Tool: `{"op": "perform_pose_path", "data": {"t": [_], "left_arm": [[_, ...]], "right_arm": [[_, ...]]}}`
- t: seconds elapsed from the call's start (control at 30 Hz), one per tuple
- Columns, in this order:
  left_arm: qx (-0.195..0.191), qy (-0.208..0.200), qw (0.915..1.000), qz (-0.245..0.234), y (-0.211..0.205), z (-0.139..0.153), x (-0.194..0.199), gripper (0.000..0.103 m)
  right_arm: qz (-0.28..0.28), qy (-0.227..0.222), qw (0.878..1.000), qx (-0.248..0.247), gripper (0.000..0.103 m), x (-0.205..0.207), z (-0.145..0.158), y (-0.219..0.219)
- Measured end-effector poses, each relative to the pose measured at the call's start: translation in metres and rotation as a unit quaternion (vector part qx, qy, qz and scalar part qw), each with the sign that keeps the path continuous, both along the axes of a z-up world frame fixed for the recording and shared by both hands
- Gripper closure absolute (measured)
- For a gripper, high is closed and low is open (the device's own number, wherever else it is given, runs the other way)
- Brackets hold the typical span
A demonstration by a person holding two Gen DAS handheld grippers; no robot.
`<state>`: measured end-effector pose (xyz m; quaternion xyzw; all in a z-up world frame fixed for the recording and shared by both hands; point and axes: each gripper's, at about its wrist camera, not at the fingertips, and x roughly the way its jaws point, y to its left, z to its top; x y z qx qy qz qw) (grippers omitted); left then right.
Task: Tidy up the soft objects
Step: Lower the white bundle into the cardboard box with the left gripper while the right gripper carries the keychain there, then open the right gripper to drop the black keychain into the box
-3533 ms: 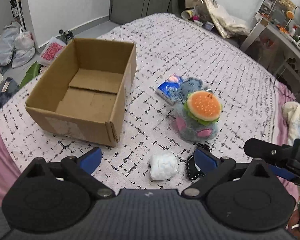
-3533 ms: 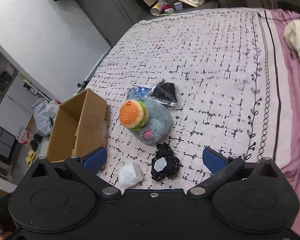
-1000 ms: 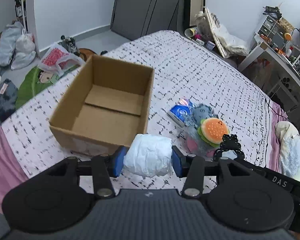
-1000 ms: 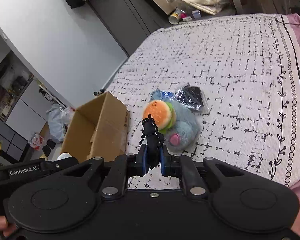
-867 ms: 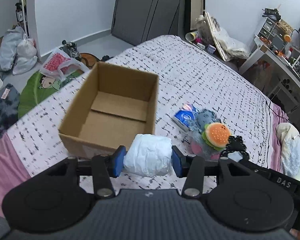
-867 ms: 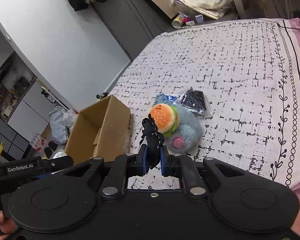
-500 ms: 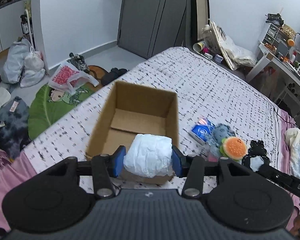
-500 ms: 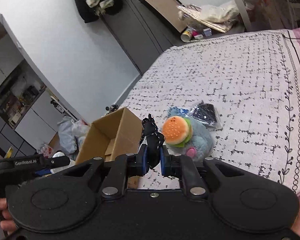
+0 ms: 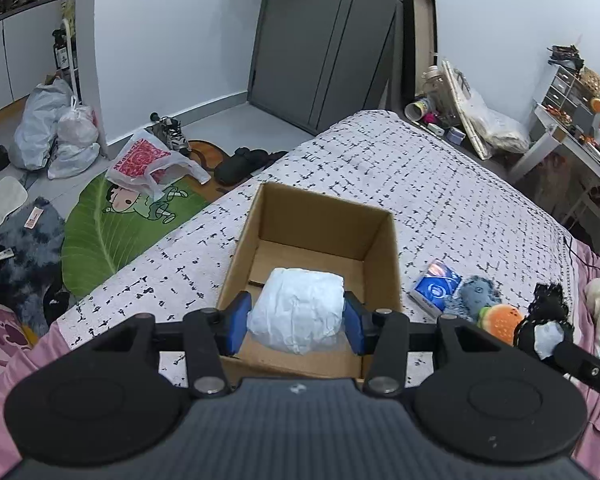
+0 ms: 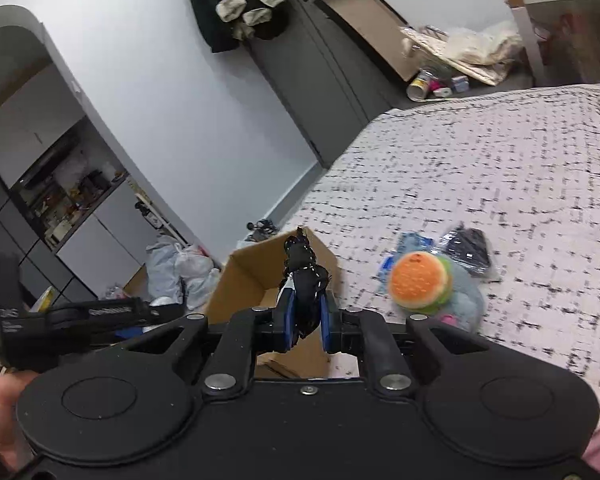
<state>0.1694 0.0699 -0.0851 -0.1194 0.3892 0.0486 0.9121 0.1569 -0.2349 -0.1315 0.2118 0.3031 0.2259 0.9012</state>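
Left gripper pinches white soft bundle, hangs over near end of open cardboard box, nearer than right. Right gripper clamps black lace piece; box lies ahead-left.

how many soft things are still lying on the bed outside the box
2 clearly soft: the grey plush toy and the burger plush resting against it, right of the cardboard box. Two packets lie beside them; more may be hidden behind the grippers.
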Motion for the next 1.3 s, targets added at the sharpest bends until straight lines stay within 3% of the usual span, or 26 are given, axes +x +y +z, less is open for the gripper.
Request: {"op": "perform_pose_path", "data": {"t": [0.47,0.57,0.83,0.93,1.0,1.17,1.3], "left_arm": [[-0.054,0.014,0.9982,0.020,0.024,-0.038,0.011,0.055],[-0.050,0.008,0.9980,0.037,0.029,-0.040,0.012,0.055],[-0.070,0.013,0.9960,0.054,0.042,-0.048,0.019,0.042],[-0.071,0.012,0.9957,0.058,0.044,-0.051,0.019,0.039],[-0.067,0.021,0.9958,0.059,0.043,-0.053,0.020,0.036],[-0.044,0.017,0.9976,0.051,0.036,-0.051,0.020,0.027],[-0.048,0.028,0.9972,0.049,0.035,-0.051,0.023,0.022]], "right_arm": [[0.049,0.015,0.999,-0.008,0.090,0.029,-0.013,0.067],[0.056,0.021,0.998,-0.008,0.090,0.033,-0.017,0.078],[0.065,0.035,0.997,-0.008,0.089,0.042,-0.028,0.100],[0.061,0.037,0.997,-0.006,0.076,0.046,-0.029,0.104],[0.060,0.039,0.997,-0.014,0.053,0.047,-0.030,0.107],[0.055,0.051,0.997,-0.017,0.046,0.043,-0.025,0.101],[0.045,0.054,0.997,-0.044,0.029,0.039,-0.014,0.091]]}}
